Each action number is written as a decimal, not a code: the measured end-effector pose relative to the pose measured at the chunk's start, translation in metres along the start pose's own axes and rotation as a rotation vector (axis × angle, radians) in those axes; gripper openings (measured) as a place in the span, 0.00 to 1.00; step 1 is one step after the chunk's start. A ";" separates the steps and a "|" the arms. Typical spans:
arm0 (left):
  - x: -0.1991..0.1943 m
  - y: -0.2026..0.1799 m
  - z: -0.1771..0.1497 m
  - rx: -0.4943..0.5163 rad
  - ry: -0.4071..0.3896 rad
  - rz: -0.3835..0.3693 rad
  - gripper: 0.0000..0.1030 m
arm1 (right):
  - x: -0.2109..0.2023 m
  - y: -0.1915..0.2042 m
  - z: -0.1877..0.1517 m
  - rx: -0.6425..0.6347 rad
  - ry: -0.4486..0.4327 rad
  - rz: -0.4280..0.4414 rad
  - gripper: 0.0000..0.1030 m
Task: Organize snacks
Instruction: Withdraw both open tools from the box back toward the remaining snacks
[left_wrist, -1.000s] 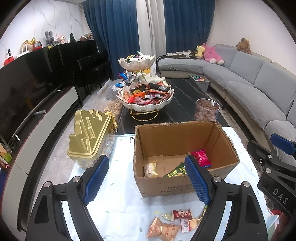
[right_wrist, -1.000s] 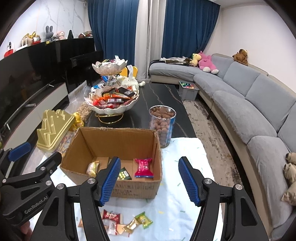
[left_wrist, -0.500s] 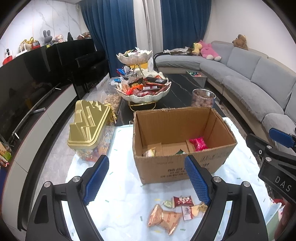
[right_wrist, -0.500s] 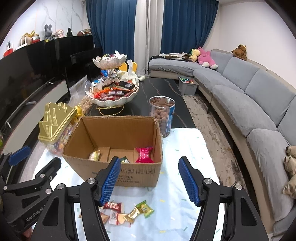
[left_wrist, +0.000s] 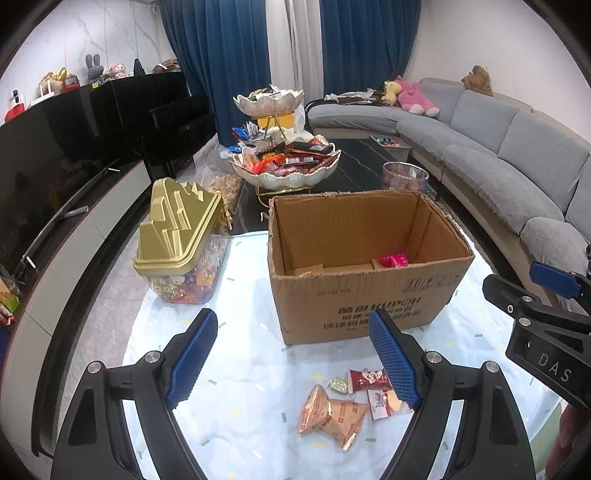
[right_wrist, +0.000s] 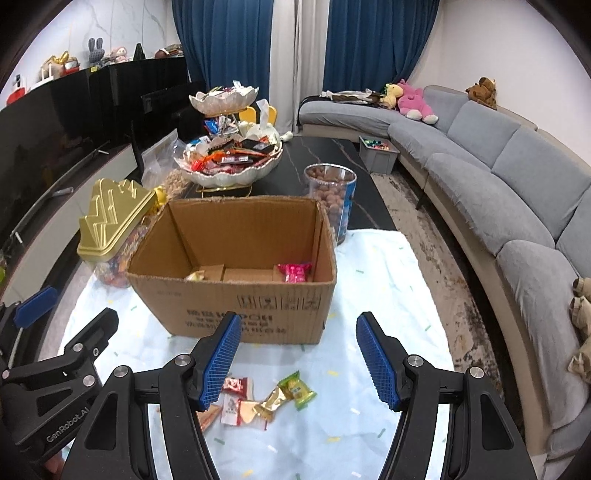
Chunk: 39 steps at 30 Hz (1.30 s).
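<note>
An open cardboard box (left_wrist: 369, 291) (right_wrist: 236, 306) stands on a pale blue cloth (left_wrist: 240, 369); a pink snack packet (left_wrist: 393, 260) (right_wrist: 293, 271) and a pale packet (right_wrist: 195, 276) lie inside. Several loose snacks lie on the cloth in front of the box: an orange pouch (left_wrist: 332, 413), a red packet (left_wrist: 367, 380) (right_wrist: 236, 384), a gold wrapper (right_wrist: 273, 400), a green packet (right_wrist: 297, 386). My left gripper (left_wrist: 291, 354) hovers open above and left of them. My right gripper (right_wrist: 299, 358) hangs open over them. Nothing is between either pair of fingers.
A gold-lidded clear candy tub (left_wrist: 181, 240) (right_wrist: 110, 229) stands left of the box. Behind it a two-tier white dish of snacks (left_wrist: 284, 162) (right_wrist: 229, 155) and a clear jar of nuts (right_wrist: 330, 195) sit on a dark table. A grey sofa (right_wrist: 498, 192) runs along the right.
Both grippers have sunk and drawn back, so the box sits higher in each view and less of its floor shows. More of the loose snacks on the cloth now show. Jaws unchanged.
</note>
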<state>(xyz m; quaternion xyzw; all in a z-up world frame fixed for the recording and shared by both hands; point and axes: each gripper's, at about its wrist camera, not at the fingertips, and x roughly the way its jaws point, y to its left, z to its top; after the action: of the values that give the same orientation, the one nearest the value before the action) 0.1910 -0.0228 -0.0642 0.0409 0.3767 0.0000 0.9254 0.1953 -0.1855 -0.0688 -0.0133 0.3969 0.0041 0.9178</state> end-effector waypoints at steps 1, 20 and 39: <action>0.000 0.000 -0.003 0.000 0.002 -0.001 0.82 | 0.000 0.001 -0.002 0.000 0.003 0.001 0.64; 0.015 -0.006 -0.052 0.050 0.050 -0.052 0.82 | 0.022 0.004 -0.043 0.029 0.098 0.012 0.63; 0.049 -0.017 -0.100 0.109 0.126 -0.143 0.81 | 0.059 0.009 -0.075 0.069 0.206 0.012 0.63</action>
<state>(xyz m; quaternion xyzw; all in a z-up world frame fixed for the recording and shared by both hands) 0.1557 -0.0305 -0.1703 0.0644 0.4356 -0.0841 0.8939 0.1808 -0.1784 -0.1631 0.0201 0.4889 -0.0056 0.8721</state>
